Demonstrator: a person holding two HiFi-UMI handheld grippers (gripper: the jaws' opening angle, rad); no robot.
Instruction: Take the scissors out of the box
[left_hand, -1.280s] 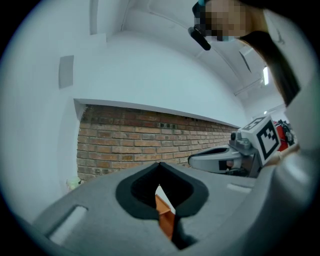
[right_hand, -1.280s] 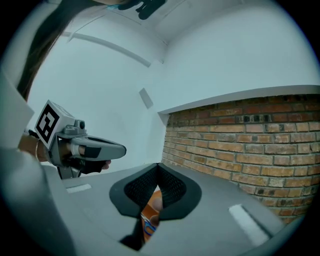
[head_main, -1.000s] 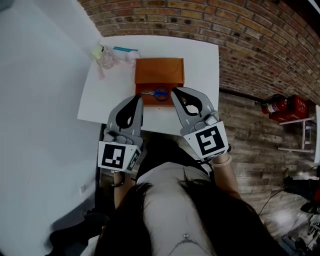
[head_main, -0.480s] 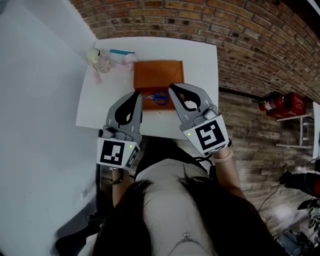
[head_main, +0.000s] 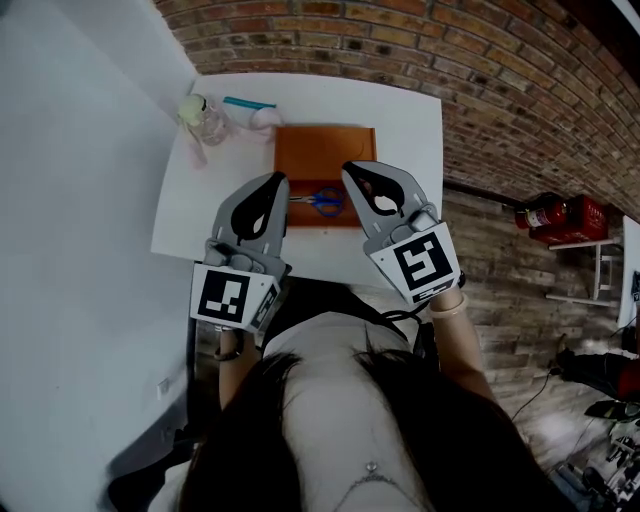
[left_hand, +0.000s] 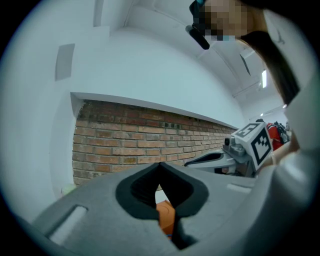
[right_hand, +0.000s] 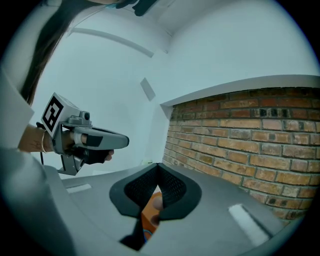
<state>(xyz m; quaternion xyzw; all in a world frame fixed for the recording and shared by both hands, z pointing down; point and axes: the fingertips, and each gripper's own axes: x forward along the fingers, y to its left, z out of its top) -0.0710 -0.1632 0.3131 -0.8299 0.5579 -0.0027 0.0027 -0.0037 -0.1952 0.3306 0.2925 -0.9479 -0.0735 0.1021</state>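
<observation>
An open orange box (head_main: 325, 150) lies on the white table (head_main: 410, 130). Scissors (head_main: 322, 199) with blue handles rest inside it near its front wall. My left gripper (head_main: 277, 181) hovers at the box's front left corner, jaws shut and empty. My right gripper (head_main: 350, 170) hangs over the box's front right part, just right of the scissors, also shut and empty. In the left gripper view the closed jaws (left_hand: 160, 165) frame a bit of the orange box (left_hand: 166, 216). The right gripper view shows the same past its jaws (right_hand: 158, 165), the box (right_hand: 149, 215) below.
At the table's far left stand a small clear bottle (head_main: 203, 118), a teal stick (head_main: 250, 102) and a white lump (head_main: 263, 117). A brick wall runs behind and to the right, a white wall on the left. A red extinguisher (head_main: 560, 212) lies on the floor.
Both grippers have moved forward over the table's front edge toward the box, still shut. The scissors and box have not moved.
</observation>
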